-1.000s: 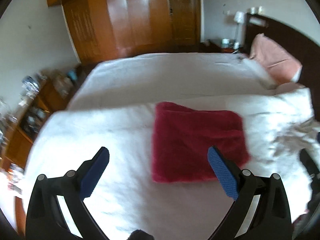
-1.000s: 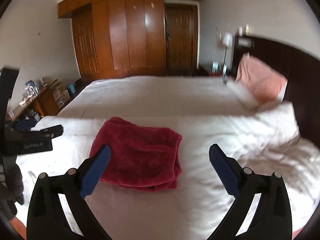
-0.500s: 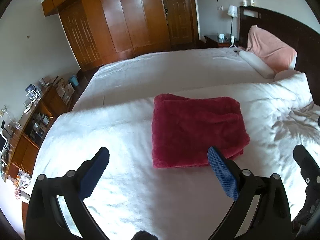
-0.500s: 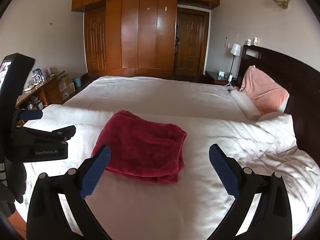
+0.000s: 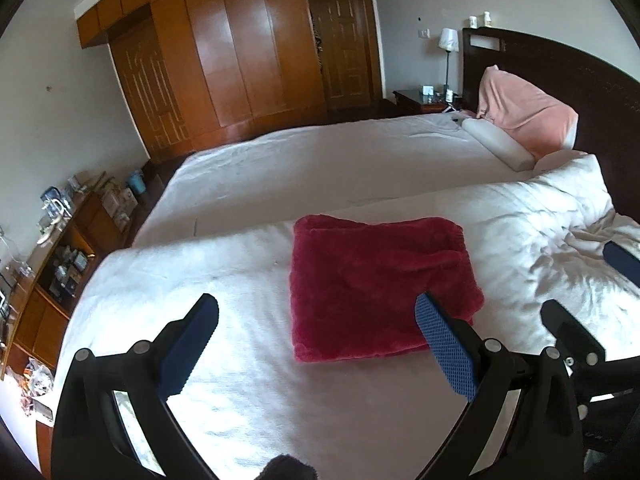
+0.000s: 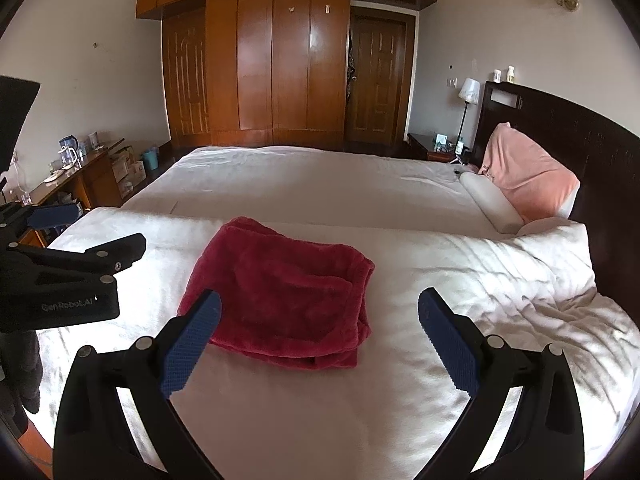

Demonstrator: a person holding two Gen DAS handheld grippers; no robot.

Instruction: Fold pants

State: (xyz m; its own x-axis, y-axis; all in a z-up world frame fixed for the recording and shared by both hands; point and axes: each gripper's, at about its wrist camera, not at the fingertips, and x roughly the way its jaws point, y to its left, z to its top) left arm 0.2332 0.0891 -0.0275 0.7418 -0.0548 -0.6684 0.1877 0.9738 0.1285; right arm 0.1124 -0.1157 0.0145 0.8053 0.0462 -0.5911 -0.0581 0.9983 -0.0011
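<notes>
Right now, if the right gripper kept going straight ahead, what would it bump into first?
Probably the folded red pants lying on the white bed. The open right gripper points at their near right edge, so it might graze the bedding beside them; depth is hard to judge.

Left gripper (image 5: 316, 334) held above the white bed (image 5: 248, 380), jaws spread wide, nothing between them; blue pads (image 5: 446, 354) textured; red pants (image 5: 380, 284) folded into a thick rectangle, lying flat on the cover just beyond the right finger, clear of both; right gripper (image 5: 592, 300) poking in at the right edge, also spread; pink pillow (image 5: 524, 114) propped against the dark headboard (image 5: 560, 68); wooden wardrobe (image 5: 224, 56) along the far wall.
</notes>
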